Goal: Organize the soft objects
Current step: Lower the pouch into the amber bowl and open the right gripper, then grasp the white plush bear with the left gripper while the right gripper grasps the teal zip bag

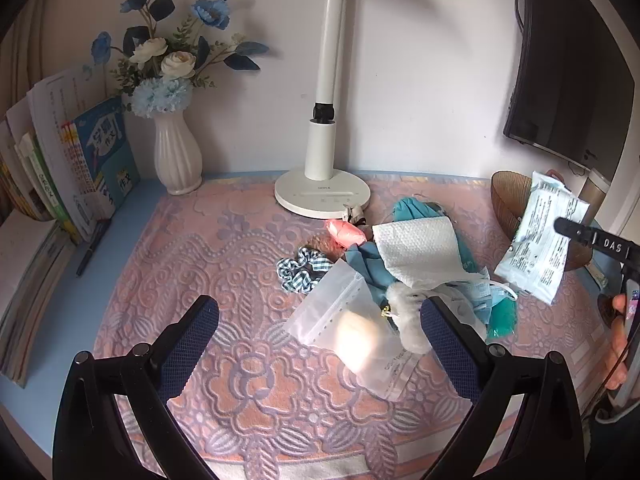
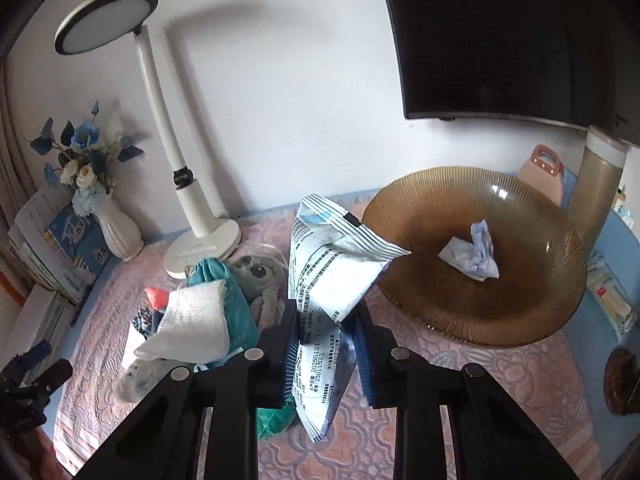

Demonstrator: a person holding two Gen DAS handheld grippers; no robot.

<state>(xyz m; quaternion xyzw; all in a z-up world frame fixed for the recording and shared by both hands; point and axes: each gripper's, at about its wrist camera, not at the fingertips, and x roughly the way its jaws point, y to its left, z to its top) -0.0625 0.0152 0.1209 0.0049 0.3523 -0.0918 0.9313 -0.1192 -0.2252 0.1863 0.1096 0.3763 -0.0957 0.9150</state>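
We see each hand-held gripper [image 1: 320, 344] [image 2: 326, 344] built of black linkage arms with round silver pivot screws, dark blue textured pads [image 1: 192, 344], and white "DAS" lettering.

On the desk [image 1: 132, 216] a heap of soft things [image 1: 404, 264] lies in front of the lamp [image 1: 322, 196]. The vase [image 1: 178, 156] stands left of the lamp, with books [image 1: 60, 168] further left. The bowl [image 2: 476, 256] sits right of the heap, a crumpled tissue [image 2: 472, 254] in it, a sealed packet [image 2: 332, 280] raised just beside its rim.
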